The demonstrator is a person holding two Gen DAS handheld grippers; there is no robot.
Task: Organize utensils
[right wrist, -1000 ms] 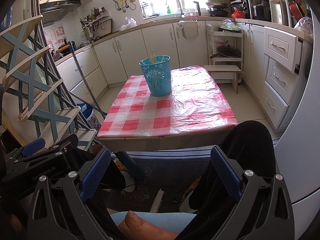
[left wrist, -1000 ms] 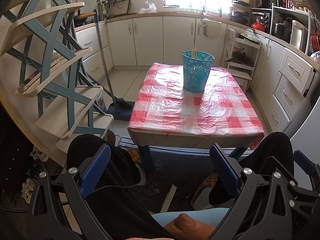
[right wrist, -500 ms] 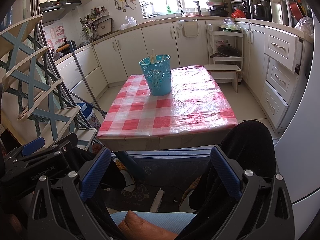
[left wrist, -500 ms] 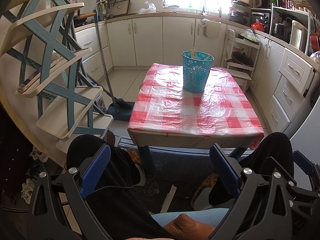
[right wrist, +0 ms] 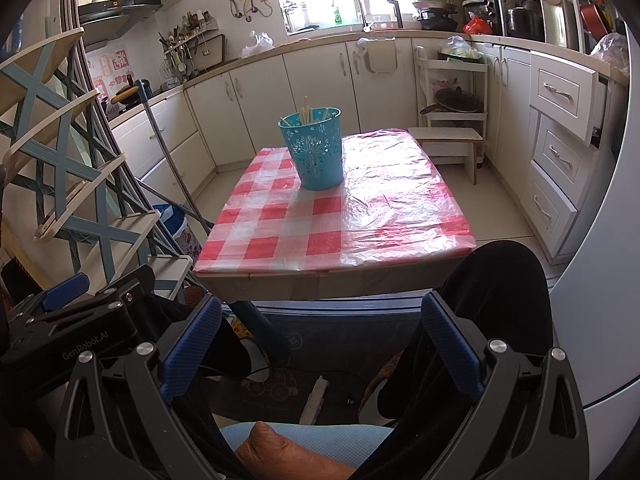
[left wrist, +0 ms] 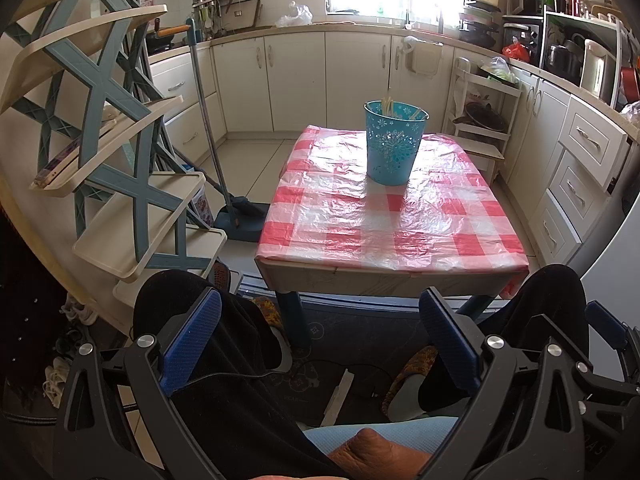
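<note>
Both claws hang low over the person's dark-trousered knees, well short of the bench (left wrist: 392,276): left claw (left wrist: 320,336) spread wide and empty, right claw (right wrist: 320,336) likewise. The turquoise bucket (left wrist: 394,144) with chopsticks (right wrist: 306,110) poking out stands toward the far edge; the checked cover around it lies bare. Only the right view catches the left claw's body at lower left; only the left view shows the dustpan (left wrist: 240,224) on the floor left of the bench.

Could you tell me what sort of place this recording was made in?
Most likely a home kitchen: white cabinets under a counter with a sink tap by the window, shelved pots, and a small checked-cloth table.
</note>
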